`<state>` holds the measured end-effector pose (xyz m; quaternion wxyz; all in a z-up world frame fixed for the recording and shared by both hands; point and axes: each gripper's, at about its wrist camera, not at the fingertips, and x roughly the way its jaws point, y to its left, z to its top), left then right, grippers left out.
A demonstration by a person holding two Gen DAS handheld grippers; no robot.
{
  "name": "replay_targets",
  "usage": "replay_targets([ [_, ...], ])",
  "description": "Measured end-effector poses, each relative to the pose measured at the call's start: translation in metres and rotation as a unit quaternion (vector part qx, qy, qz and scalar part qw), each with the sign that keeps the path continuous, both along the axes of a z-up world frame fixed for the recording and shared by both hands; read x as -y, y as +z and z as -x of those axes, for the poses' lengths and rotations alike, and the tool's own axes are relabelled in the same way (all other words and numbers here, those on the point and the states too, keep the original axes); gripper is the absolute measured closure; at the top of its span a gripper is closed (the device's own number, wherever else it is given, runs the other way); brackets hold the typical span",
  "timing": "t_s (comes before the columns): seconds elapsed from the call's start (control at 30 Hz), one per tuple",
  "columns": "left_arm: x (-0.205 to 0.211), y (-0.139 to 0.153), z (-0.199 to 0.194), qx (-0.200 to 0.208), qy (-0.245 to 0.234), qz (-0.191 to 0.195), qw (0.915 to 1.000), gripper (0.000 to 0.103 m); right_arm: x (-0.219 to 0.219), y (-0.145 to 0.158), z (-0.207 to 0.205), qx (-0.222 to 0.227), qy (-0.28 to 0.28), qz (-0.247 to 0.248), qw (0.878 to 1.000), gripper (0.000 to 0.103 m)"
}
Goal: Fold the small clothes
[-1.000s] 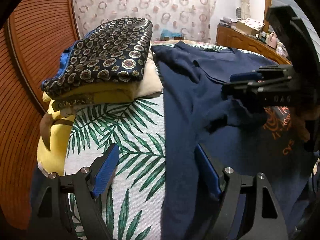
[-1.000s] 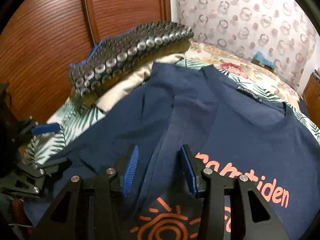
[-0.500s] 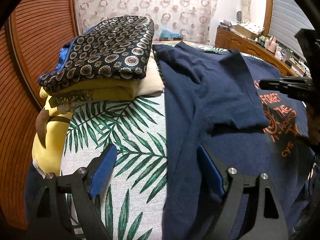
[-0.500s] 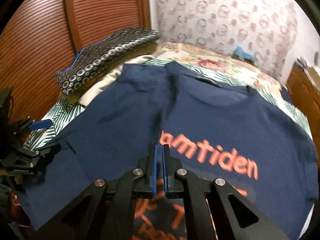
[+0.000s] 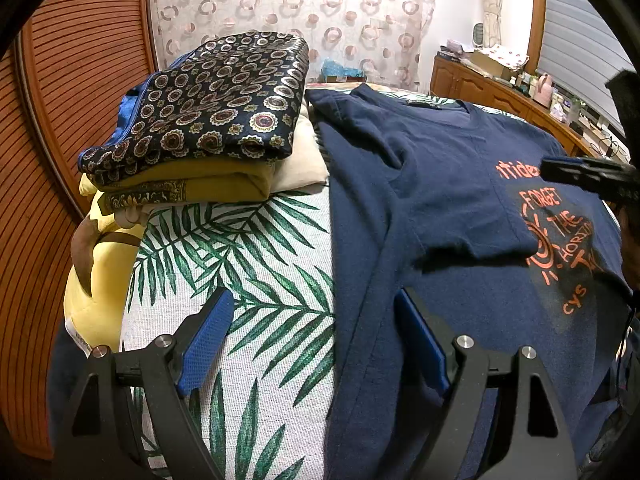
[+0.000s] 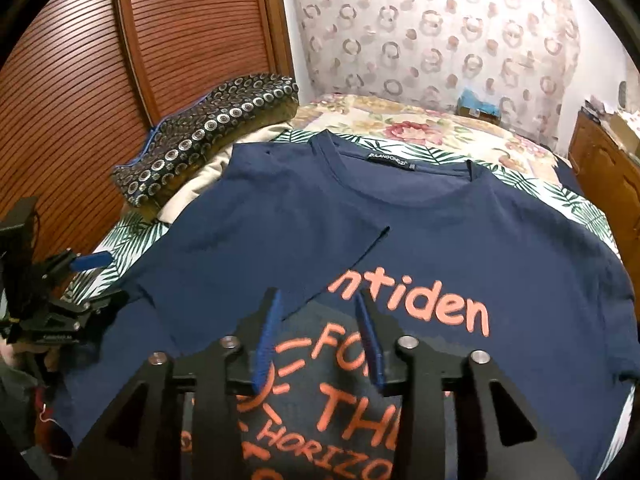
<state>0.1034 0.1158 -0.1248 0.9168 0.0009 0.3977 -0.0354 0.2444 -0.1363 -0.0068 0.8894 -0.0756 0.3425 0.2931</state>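
From the left wrist, the left gripper (image 5: pixel 316 340) hangs wide open over the navy T-shirt (image 5: pixel 432 184) edge on the bed (image 5: pixel 248 248). From the right wrist, the right gripper (image 6: pixel 318 342) is opening, empty, above the folded-in sleeve (image 6: pixel 280 248); better press that crease flat before the next fold

Both grippers look like the same build: the left gripper (image 5: pixel 312 344) and right gripper (image 6: pixel 318 340) have matte black plastic frames with triangular cutouts, and round silver screw heads (image 5: pixel 464 341) sit on top of each arm. The finger pads (image 5: pixel 206 342) are bright blue with a fine textured grip. Small pale lettering on the left one's side, unreadable.
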Motion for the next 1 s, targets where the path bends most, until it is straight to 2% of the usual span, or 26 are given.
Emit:
replay_targets([
  [0.1,0.0,0.0,0.0,0.0,0.0,0.0,1.0,0.02,0.014,-0.002,0.006,0.0,-0.002,0.003,1.0,0.042],
  [0.43,0.0,0.0,0.0,0.0,0.0,0.0,1.0,0.02,0.085,-0.019,0.037,0.011,-0.066,0.049,0.997,0.042],
  [0.6,0.0,0.002,0.001,0.0,0.0,-0.003,1.0,0.02,0.123,-0.014,0.05,0.009,-0.093,0.03,0.995,0.042],
  [0.77,0.007,0.024,0.009,0.036,0.009,-0.008,0.9993,0.02,0.17,-0.013,0.061,0.004,-0.134,0.013,0.991,0.041],
  [0.9,0.031,0.049,0.012,0.063,-0.022,-0.001,0.9977,0.02,0.203,-0.011,0.066,0.001,-0.171,0.002,0.985,0.041],
  [1.0,0.055,0.055,0.007,0.07,-0.049,-0.001,0.9964,0.02,0.223,-0.008,0.071,0.005,-0.193,-0.009,0.981,0.041],
])
